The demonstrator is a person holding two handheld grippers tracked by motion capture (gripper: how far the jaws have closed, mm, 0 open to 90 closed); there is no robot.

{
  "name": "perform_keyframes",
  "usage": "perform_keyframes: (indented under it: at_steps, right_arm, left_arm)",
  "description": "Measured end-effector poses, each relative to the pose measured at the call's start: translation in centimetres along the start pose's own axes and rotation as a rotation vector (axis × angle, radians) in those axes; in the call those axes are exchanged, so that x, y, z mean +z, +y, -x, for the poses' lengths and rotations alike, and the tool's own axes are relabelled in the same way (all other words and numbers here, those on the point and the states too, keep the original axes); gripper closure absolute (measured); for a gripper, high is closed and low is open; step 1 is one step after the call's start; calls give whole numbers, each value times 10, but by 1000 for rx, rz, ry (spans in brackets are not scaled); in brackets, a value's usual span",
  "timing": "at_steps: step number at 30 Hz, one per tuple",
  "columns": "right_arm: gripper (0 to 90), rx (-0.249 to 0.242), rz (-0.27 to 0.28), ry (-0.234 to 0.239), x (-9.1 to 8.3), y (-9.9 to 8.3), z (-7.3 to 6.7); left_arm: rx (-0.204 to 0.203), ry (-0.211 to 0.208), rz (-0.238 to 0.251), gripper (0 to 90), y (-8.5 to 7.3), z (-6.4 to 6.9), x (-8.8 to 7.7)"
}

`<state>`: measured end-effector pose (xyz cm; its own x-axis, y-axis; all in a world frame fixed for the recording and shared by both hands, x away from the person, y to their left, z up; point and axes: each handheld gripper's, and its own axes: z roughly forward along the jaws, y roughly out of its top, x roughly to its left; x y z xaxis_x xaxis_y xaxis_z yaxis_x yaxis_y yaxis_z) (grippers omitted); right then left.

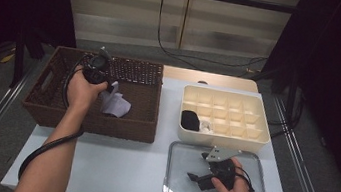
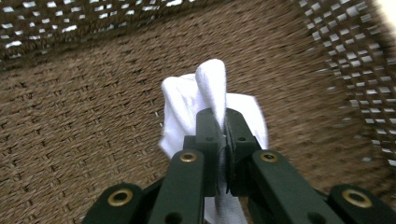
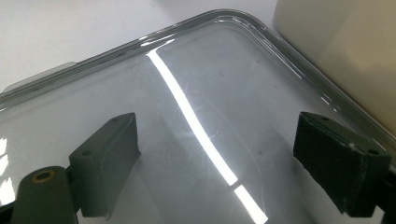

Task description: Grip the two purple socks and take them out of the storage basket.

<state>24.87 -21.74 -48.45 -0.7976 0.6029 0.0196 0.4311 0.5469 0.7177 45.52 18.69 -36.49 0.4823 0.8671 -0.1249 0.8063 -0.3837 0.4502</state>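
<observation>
Left tool (image 2: 222,140) clamped on white cloth (image 2: 210,107) over basket (image 2: 70,140); thin pinch may slip. Right tool (image 3: 215,154) apart, idle on tray (image 3: 196,84).

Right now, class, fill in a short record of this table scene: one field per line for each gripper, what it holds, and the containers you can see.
left gripper: shut on the white cloth, over the inside of the wicker basket
white cloth: pinched at a fold, hanging down from the gripper
right gripper: open, nothing between its jaws, resting over the clear tray
wicker basket: brown, at the table's left
divided box: cream, behind the clear tray, with a black item in one front-left compartment
table: white top
</observation>
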Motion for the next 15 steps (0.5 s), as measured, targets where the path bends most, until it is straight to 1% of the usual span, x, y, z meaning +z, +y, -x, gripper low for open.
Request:
perform_keyframes:
  at_steps: [3,5,6,9,10,11,12,15]
  right_arm:
    - [135,0,0,0,0,0,0]
    - [135,2,-1,-1,0,0,0]
    - [135,0,0,-1,0,0,0]
    - [135,0,0,0,0,0,0]
    - [135,0,0,0,0,0,0]
    - [135,0,0,0,0,0,0]
    - [135,0,0,0,0,0,0]
    - [135,0,0,-1,0,0,0]
  left_arm:
    - [9,-24,12,864,0,3,-10]
    - [5,-39,13,864,0,5,-17]
    - [4,-42,22,864,0,6,-20]
    - [16,-51,22,864,0,8,-28]
    - [13,-59,25,865,0,8,-29]
    - [1,-75,26,864,0,8,-32]
    - [-2,-78,31,864,0,8,-33]
    - [4,-91,33,865,-1,9,-38]
